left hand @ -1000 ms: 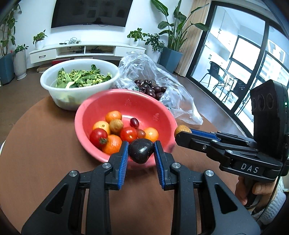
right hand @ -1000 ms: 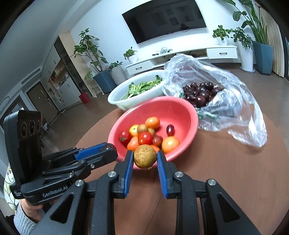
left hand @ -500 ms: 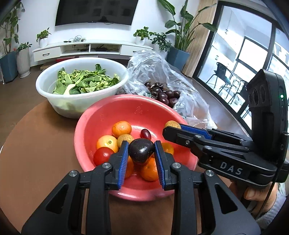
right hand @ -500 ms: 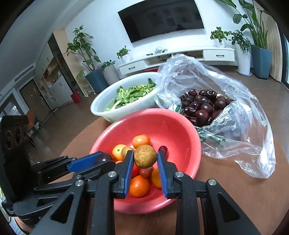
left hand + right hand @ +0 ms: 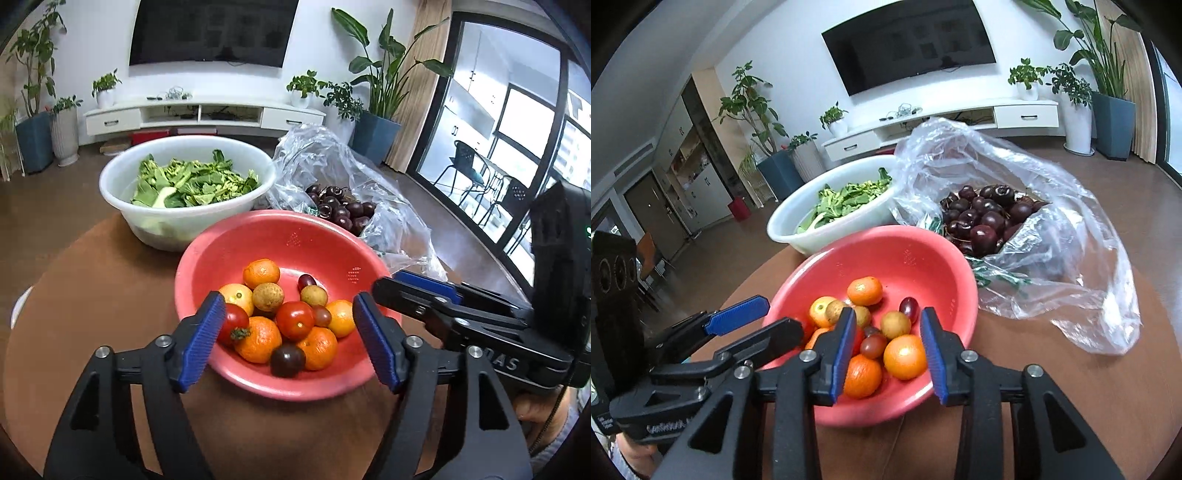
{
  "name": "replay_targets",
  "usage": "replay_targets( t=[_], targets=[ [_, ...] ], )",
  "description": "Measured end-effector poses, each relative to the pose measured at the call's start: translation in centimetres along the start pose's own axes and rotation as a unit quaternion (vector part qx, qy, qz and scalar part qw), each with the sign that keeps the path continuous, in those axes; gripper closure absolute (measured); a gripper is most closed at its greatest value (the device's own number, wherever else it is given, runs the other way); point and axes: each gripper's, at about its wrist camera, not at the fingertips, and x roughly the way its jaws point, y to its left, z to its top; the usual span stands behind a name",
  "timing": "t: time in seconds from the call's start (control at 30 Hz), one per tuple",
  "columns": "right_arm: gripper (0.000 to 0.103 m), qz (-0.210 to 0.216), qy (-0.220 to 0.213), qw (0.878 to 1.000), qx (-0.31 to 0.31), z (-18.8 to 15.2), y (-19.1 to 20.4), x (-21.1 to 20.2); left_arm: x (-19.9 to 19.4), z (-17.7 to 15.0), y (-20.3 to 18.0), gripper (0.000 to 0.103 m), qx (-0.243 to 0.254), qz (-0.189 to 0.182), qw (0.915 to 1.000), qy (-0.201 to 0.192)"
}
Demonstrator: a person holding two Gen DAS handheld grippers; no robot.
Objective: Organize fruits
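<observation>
A red bowl (image 5: 314,243) (image 5: 905,258) on the table holds oranges, tomatoes, small brown fruits and a grape. My left gripper (image 5: 288,338) hangs over the bowl's near rim with its jaws opening wide and nothing pressed between the pads. A dark purple fruit (image 5: 287,360) lies loose in the bowl just below it. My right gripper (image 5: 888,350) (image 5: 391,286) is over the bowl's right side, its jaws opening too. A round brown fruit (image 5: 895,324) (image 5: 314,295) rests in the bowl beyond its pads. The left gripper (image 5: 781,314) shows at the left of the right wrist view.
A white bowl of leafy greens (image 5: 184,221) (image 5: 827,236) stands behind the red bowl. To its right a clear plastic bag (image 5: 399,229) (image 5: 1052,258) lies open with dark cherries (image 5: 340,210) (image 5: 982,218). All sit on a round brown table (image 5: 92,295) (image 5: 1108,387).
Both grippers moved forward over the red bowl and opened. The dark fruit left the left gripper's pads and the brown fruit left the right gripper's pads; both now lie in the bowl.
</observation>
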Motion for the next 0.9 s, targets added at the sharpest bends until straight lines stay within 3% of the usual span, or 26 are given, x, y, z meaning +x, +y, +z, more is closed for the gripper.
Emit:
replay_targets(
  t=[0.07,0.17,0.37,0.53,0.7,0.9],
  targets=[
    [0.064,0.0,-0.009,1.0,-0.001,-0.7,0.2,-1.4,-1.2,-0.5,-0.4,0.03,-0.001,0.002,1.0,-0.008],
    [0.06,-0.003,-0.023,1.0,-0.003,-2.0,0.5,-3.8,-3.1,-1.7,-1.2,0.017,0.001,0.014,0.9998,-0.016],
    [0.059,-0.017,-0.037,0.999,-0.008,-5.5,0.8,-8.0,-6.7,-4.5,-3.0,0.016,0.001,0.034,0.9991,-0.024],
    [0.058,-0.032,-0.036,0.999,-0.019,-8.9,1.3,-10.2,-9.8,-6.8,-5.5,0.016,0.024,0.066,0.9969,-0.034],
    [0.058,-0.036,-0.022,0.999,-0.022,-11.9,1.7,-11.5,-12.7,-8.6,-7.8,0.016,0.043,0.073,0.9954,-0.043],
    [0.058,-0.036,-0.022,0.999,-0.028,-14.5,2.7,-12.8,-15.7,-11.2,-10.9,0.008,0.086,0.111,0.9881,-0.062]
  ],
)
